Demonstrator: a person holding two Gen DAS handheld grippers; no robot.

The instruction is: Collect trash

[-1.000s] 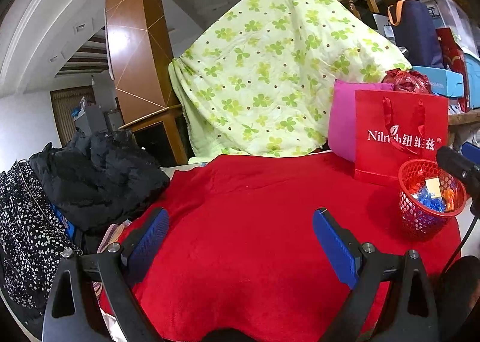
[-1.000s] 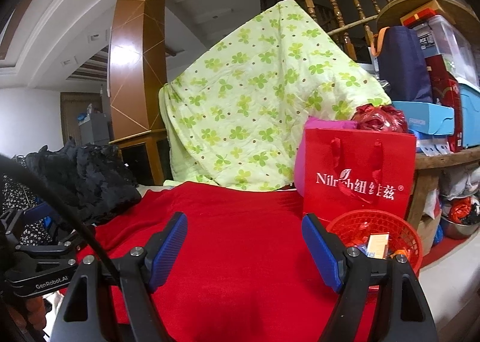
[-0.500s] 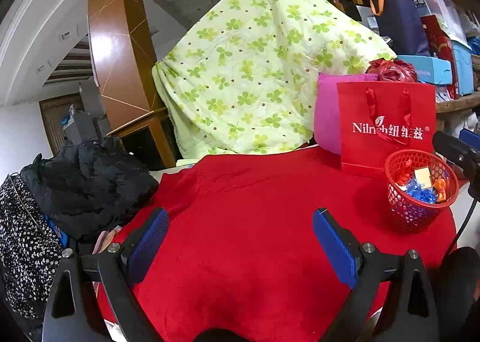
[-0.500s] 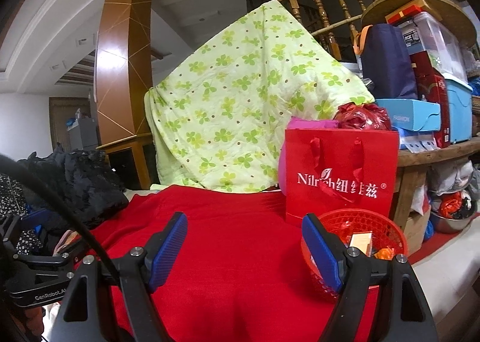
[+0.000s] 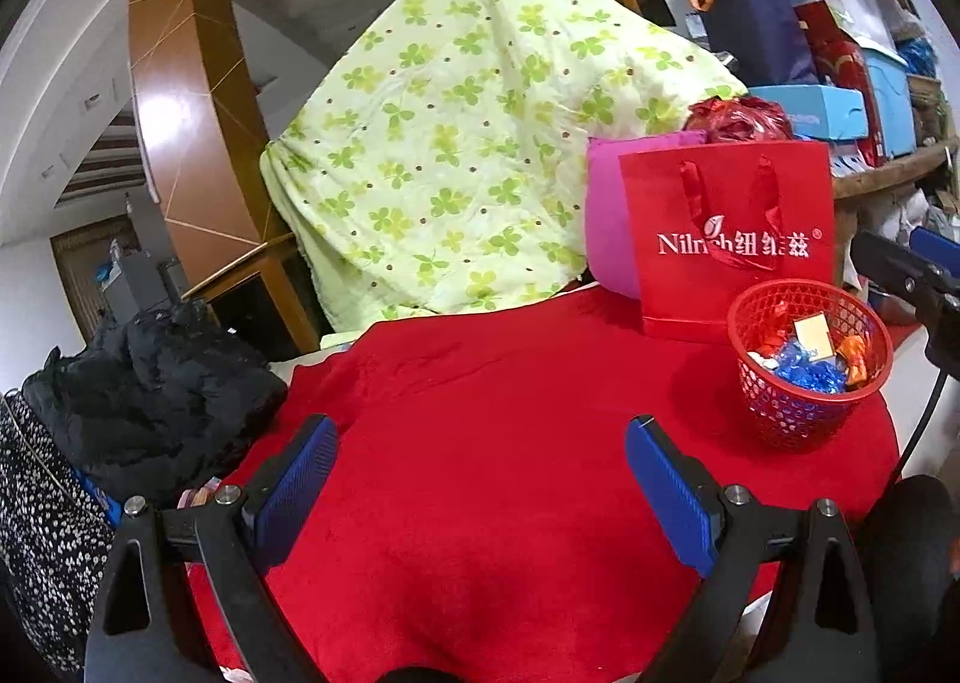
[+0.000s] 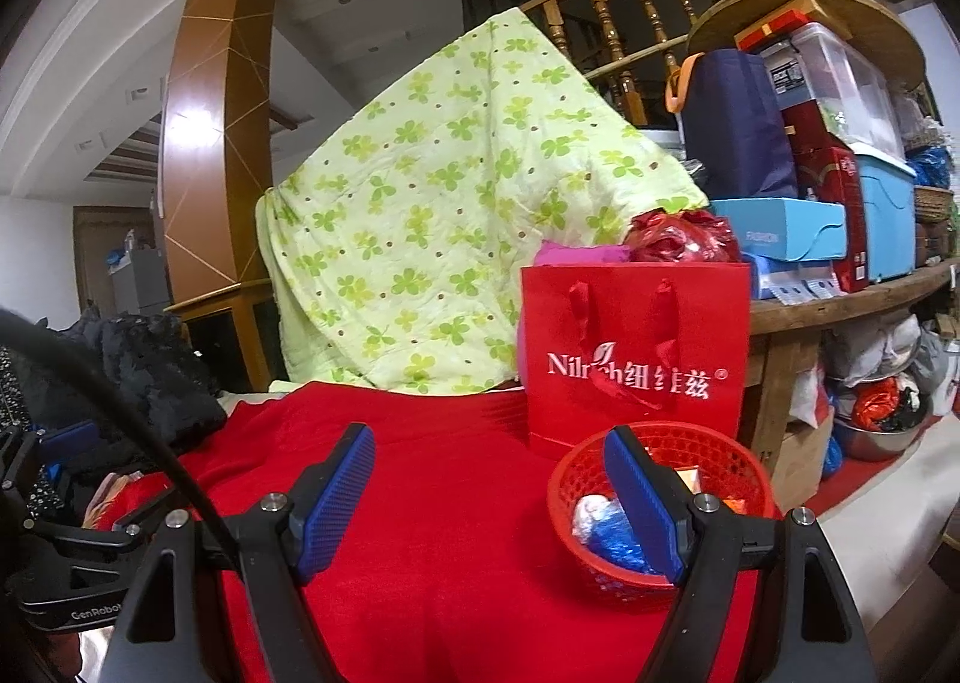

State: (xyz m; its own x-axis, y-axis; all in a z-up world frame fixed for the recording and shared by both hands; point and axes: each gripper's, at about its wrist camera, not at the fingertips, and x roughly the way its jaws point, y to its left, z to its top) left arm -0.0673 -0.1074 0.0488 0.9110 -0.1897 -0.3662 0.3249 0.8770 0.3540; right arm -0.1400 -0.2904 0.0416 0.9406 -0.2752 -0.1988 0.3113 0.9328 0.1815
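A small red mesh basket (image 5: 804,419) (image 6: 576,479) stands on the red cloth (image 5: 492,401) (image 6: 432,473) at the right, holding several wrappers: blue foil (image 5: 801,368) (image 6: 612,533), an orange one (image 5: 852,356) and a pale card (image 5: 813,335). My left gripper (image 5: 480,467) hovers open over the cloth's middle, left of the basket, nothing between its blue pads. My right gripper (image 6: 489,479) is also open and empty; its right finger (image 6: 642,503) overlaps the basket in the right wrist view. In the left wrist view the right gripper's tip (image 5: 912,275) pokes in beside the basket.
A red paper gift bag (image 5: 729,233) (image 6: 636,359) and a magenta bag (image 5: 606,221) stand behind the basket. A green clover quilt (image 5: 474,143) (image 6: 456,203) drapes at the back. Dark clothes (image 5: 150,383) pile at the left; stacked boxes (image 6: 840,185) fill a wooden shelf at the right.
Both views have slid so the basket, gift bag and quilt sit further left and lower in frame; the basket now lies behind my right gripper's right finger. Both stay open.
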